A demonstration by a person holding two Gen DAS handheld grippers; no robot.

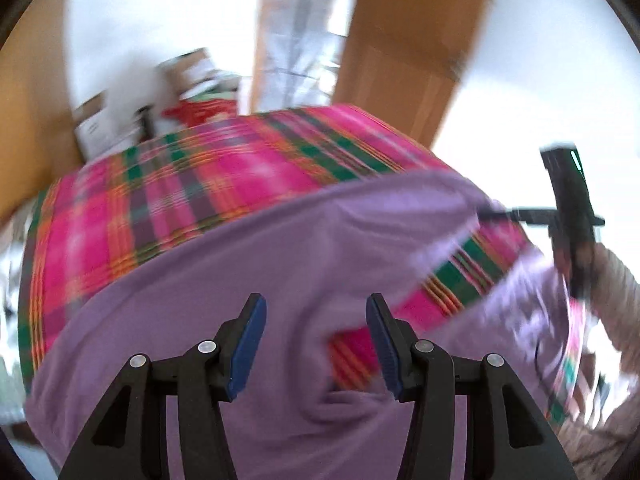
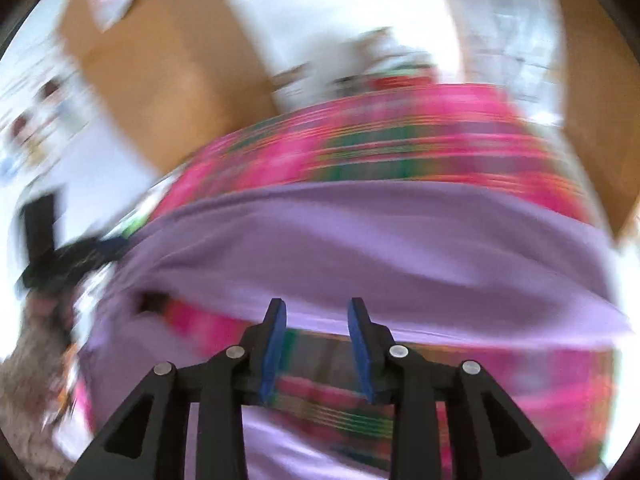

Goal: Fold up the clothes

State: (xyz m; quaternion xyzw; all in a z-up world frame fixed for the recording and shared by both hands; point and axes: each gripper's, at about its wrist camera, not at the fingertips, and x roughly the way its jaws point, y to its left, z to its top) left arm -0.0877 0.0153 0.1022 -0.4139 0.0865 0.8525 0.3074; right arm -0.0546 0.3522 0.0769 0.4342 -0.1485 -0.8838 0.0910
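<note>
A lilac garment lies spread over a pink, green and orange plaid cloth that covers the work surface. My left gripper hovers over the near part of the garment, its blue pads wide apart with nothing between them. My right gripper stands over the garment's near edge, pads apart, with only plaid cloth showing in the gap. In the left wrist view the right gripper appears at the right, its tip at a raised corner of the garment. Both views are motion-blurred.
Boxes and white clutter sit past the far edge of the plaid cloth. Brown panels stand behind against a white wall. A beige knitted sleeve shows at the right. The left gripper's dark body is at the left of the right wrist view.
</note>
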